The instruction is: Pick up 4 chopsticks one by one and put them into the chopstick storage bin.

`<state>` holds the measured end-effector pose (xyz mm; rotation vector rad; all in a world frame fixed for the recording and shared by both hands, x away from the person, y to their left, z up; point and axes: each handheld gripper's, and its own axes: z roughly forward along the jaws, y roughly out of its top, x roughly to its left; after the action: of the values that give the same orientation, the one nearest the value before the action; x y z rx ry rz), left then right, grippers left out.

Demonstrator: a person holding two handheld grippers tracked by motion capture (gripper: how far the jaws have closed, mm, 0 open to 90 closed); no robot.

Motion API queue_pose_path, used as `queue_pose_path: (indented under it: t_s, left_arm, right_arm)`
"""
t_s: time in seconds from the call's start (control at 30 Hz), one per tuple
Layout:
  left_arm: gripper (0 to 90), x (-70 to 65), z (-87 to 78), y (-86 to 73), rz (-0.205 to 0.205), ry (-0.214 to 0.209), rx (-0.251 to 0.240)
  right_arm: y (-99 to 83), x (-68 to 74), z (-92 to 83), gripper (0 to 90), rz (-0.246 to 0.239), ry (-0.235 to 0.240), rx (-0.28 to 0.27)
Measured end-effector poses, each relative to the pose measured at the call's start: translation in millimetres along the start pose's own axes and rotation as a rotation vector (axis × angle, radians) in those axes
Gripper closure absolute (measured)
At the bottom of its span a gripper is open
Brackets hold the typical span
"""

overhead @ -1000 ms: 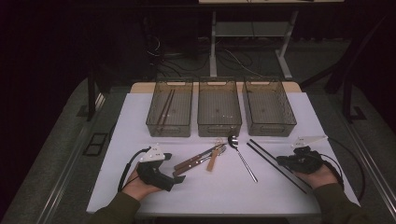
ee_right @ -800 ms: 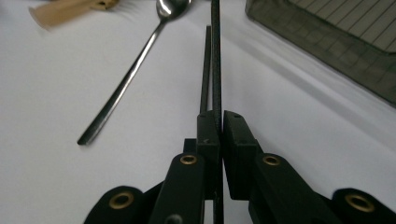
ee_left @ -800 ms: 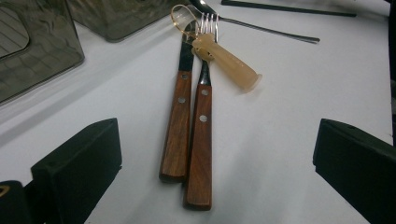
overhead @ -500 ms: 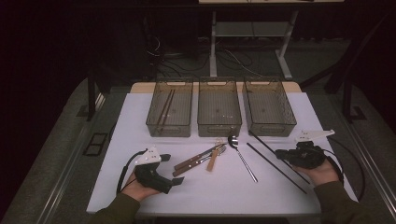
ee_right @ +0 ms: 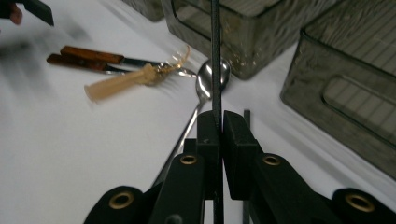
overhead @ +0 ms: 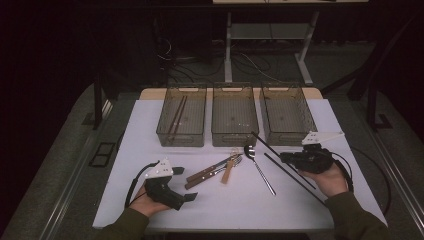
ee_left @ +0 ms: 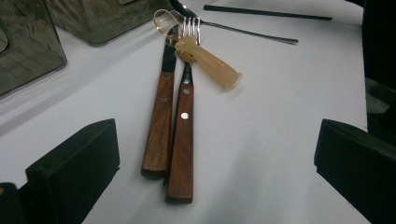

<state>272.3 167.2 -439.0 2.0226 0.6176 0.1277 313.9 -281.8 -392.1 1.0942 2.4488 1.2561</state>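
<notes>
Three smoked-plastic bins stand in a row across the middle of the high view, and the left bin [overhead: 181, 117] already holds a pair of brown chopsticks [overhead: 176, 116], which suggests the sorting in hand is sending chopsticks there. Right of centre in that view the right gripper [overhead: 284, 158] has its jaws pressed together on a black chopstick [overhead: 264, 143], gripped near one end so the long free part slants up and left, its tip just before the middle bin [overhead: 235, 116]; the right gripper view shows the thin rod pinched between the two pads and running straight up the frame. A second black chopstick [overhead: 292, 173] lies flat on the white table [overhead: 150, 125] just below the held one. Such a stick looks light, stiff and smooth, so a pinch this near the end will likely let it pivot or slip; a hold nearer the middle would steady it. At the lower left the left gripper [overhead: 182, 184] rests with jaws spread wide and empty, aimed at the wooden-handled knife [ee_left: 159, 121] and fork [ee_left: 183, 140]. A steel spoon [overhead: 259, 167] and a pale plastic piece [ee_left: 210, 65] lie between the hands.
</notes>
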Motion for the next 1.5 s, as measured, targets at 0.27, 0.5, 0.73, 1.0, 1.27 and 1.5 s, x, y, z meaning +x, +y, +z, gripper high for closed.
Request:
queue_pose_path:
  t_s: [0.27,0.5,0.73,1.0,1.27,1.5]
  left_arm:
    - [0.0,1.8,0.1,0.0,-0.007,-0.003,0.000]
    - [0.0,0.1,2.6,-0.2,-0.012,-0.012,0.013]
    - [0.0,1.3,2.1,-0.2,-0.034,-0.004,0.004]
    - [0.0,0.6,2.9,0.8,-0.001,-0.005,0.016]
    - [0.0,0.6,2.2,1.4,-0.002,-0.006,0.013]
    - [0.0,-0.1,2.3,1.4,0.000,-0.010,0.014]
  right_arm:
    - [18.4,7.3,12.4,86.0,0.020,0.025,-0.030]
    - [37.7,11.3,25.8,86.0,0.018,0.028,-0.050]
    - [57.7,16.9,39.6,86.0,0.037,0.022,-0.075]
    - [80.9,22.6,59.9,86.0,0.031,0.001,-0.081]
    - [106.1,28.4,80.7,86.0,0.038,-0.006,-0.083]
    - [128.8,31.3,99.2,86.0,0.065,-0.006,-0.108]
